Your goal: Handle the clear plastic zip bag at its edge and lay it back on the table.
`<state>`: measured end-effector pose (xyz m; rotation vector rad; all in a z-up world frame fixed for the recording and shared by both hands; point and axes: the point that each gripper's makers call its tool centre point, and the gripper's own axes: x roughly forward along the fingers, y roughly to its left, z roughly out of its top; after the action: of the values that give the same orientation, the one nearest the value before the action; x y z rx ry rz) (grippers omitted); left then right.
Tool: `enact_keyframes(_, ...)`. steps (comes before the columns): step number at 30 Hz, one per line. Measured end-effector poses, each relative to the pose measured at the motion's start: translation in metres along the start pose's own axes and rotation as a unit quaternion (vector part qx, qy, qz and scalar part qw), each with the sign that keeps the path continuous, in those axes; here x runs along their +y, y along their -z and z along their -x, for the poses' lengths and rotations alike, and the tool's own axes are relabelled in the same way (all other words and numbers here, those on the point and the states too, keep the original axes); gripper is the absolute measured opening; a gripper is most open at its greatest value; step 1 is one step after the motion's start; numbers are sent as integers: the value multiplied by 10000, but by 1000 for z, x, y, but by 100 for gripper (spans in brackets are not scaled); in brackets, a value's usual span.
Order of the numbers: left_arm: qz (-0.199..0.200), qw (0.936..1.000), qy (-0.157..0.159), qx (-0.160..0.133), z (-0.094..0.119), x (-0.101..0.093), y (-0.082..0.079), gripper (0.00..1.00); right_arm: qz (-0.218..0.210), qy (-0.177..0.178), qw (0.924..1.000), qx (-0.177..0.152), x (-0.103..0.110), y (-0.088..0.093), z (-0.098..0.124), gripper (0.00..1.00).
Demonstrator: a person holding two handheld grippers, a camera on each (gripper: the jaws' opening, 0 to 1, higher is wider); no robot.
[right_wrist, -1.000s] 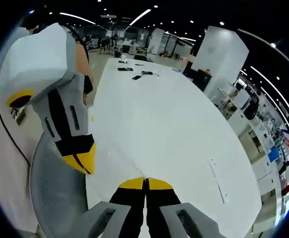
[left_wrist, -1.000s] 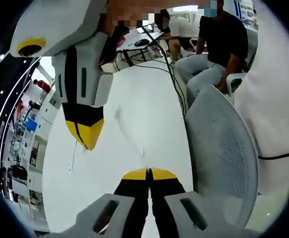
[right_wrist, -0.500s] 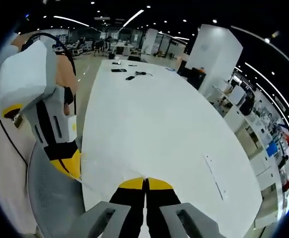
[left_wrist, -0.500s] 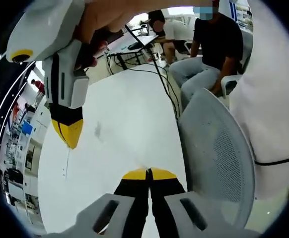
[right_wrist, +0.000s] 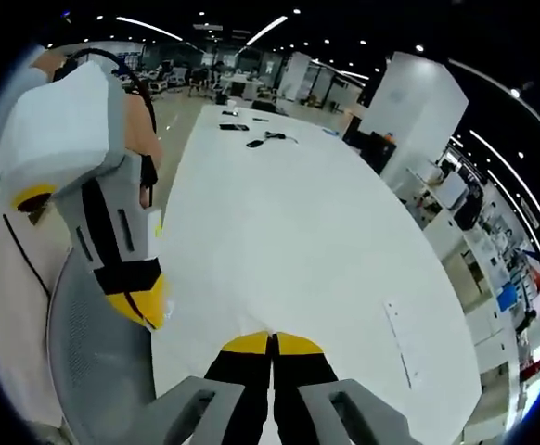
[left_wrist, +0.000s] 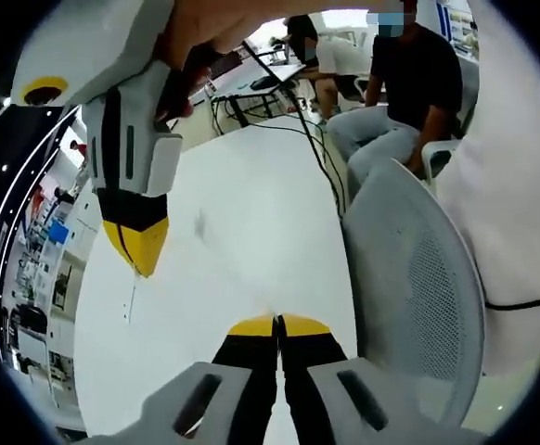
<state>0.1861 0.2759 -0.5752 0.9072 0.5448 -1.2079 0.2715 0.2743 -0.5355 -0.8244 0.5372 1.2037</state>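
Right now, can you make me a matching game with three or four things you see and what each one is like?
Things:
1. left gripper
2. table
3. mesh chair
4. person in the black shirt

What each is like:
A. white and flat
B. sitting down
C. grey, full of tiny holes
D. yellow tips, shut

Pairs: 1-D, 2-A, 3-C, 4-B
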Motion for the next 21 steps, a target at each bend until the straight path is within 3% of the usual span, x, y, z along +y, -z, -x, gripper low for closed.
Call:
enact_keyframes(10,150,9992,-352,-104,11,21,1,0,193,11,9998,5,-1,-9,-1,0)
enact_keyframes(21,284,9964,-729,-321,23,38,-4,8,280,81,9996,60,-6,-6,2,0)
